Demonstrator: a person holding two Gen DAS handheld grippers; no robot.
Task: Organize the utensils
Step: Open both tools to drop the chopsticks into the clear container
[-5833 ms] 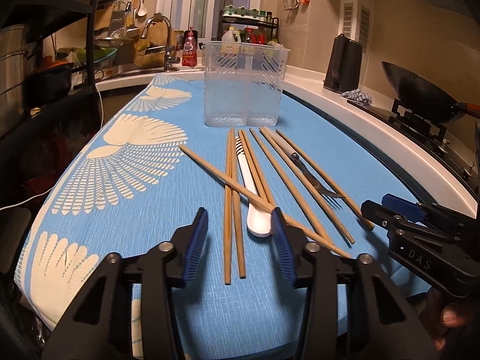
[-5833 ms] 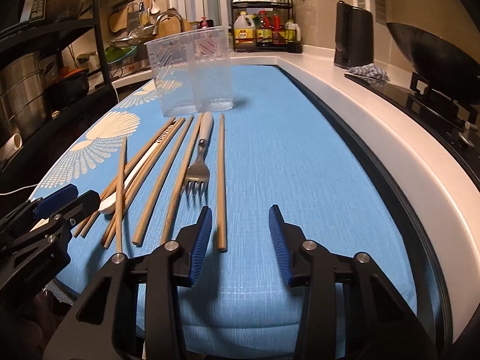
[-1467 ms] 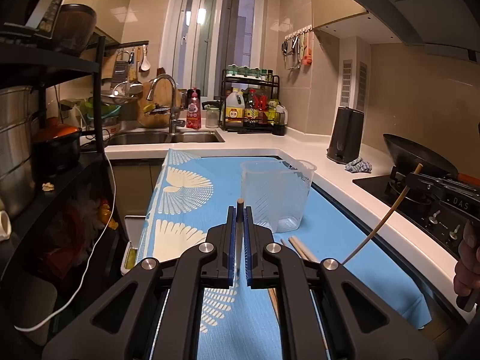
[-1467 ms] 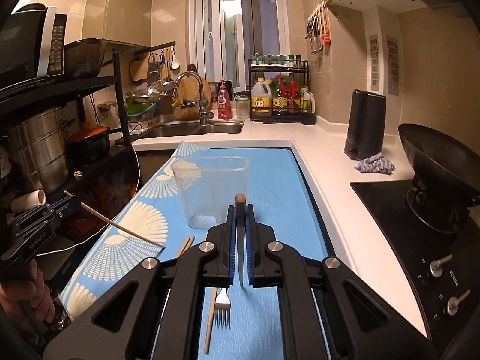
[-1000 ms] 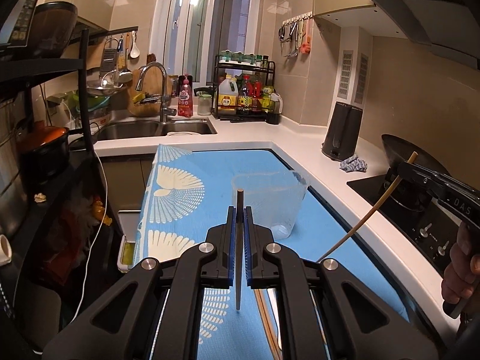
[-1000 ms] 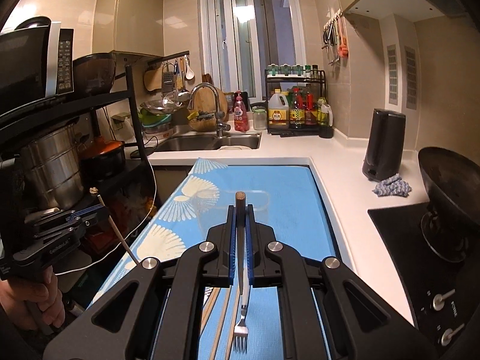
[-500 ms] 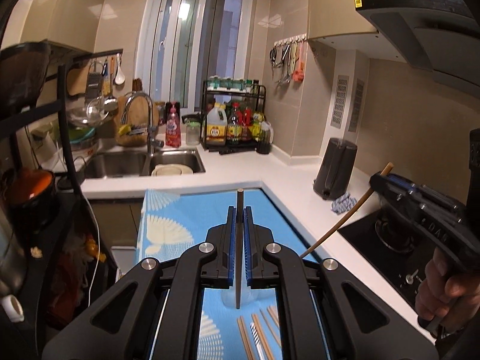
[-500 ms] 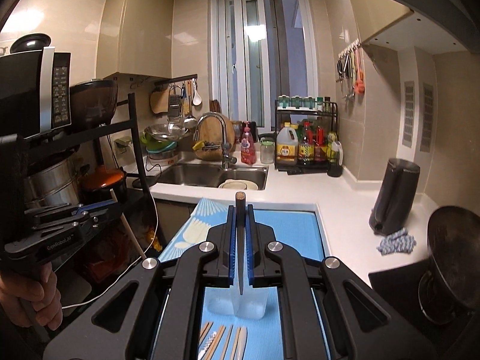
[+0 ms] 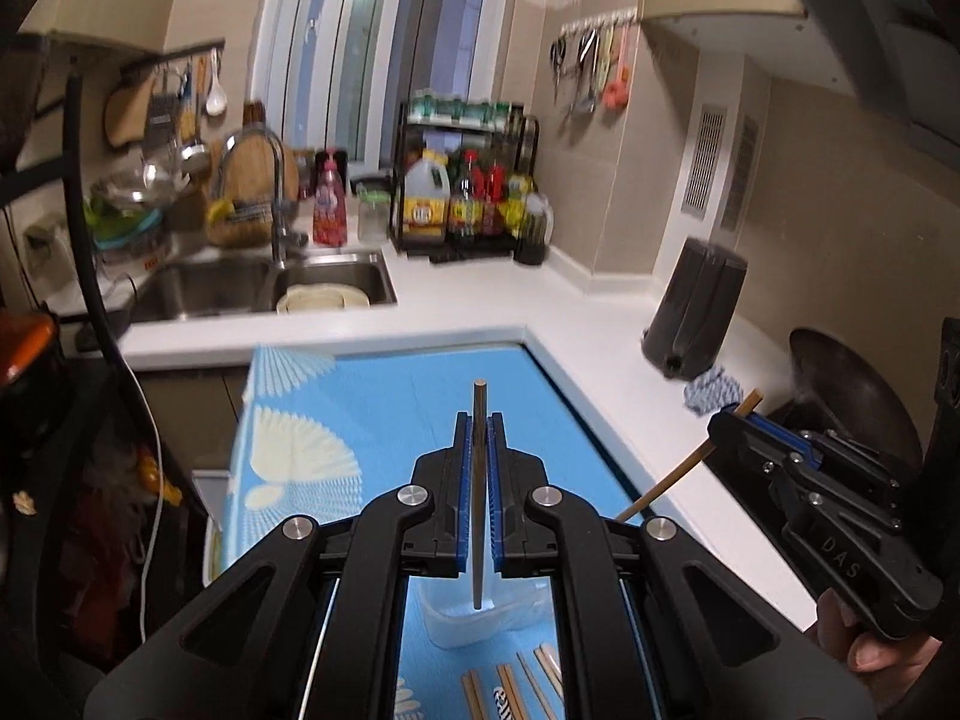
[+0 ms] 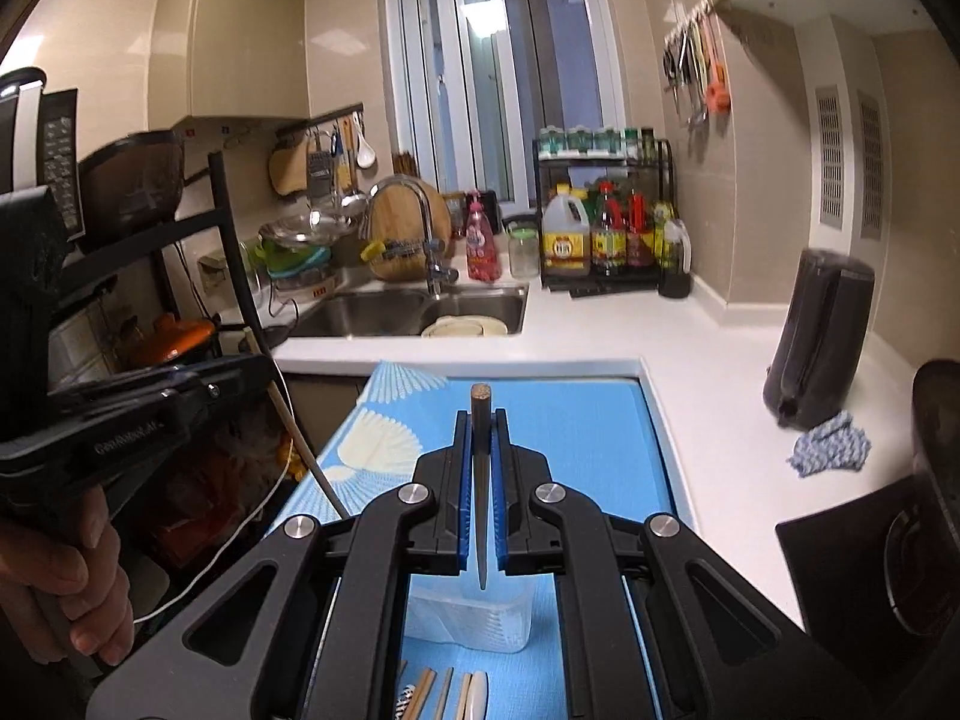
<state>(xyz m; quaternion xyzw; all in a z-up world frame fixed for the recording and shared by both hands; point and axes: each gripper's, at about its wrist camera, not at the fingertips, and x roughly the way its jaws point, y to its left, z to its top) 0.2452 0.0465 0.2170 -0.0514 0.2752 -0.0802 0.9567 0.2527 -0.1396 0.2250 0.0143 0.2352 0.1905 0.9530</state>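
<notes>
My left gripper (image 9: 478, 420) is shut on a wooden chopstick (image 9: 478, 498) that hangs down with its tip over the clear plastic holder (image 9: 480, 618). My right gripper (image 10: 480, 420) is shut on another chopstick (image 10: 481, 492) whose tip points down over the same holder (image 10: 468, 618). Both grippers are held high above the blue mat (image 9: 384, 414). More chopsticks (image 9: 510, 684) lie on the mat in front of the holder, also in the right wrist view (image 10: 444, 690). The right gripper shows at the right in the left wrist view (image 9: 798, 474), and the left gripper shows at the left in the right wrist view (image 10: 138, 414).
A sink (image 10: 420, 306) with plates lies beyond the mat. A bottle rack (image 10: 606, 240) stands on the white counter. A black kettle (image 10: 816, 342) and a blue cloth (image 10: 831, 450) are at the right, near a wok (image 9: 852, 384). A black shelf (image 10: 150, 240) stands at the left.
Both grippers have risen further with their chopsticks, and the holder now sits low in both views beneath the chopstick tips.
</notes>
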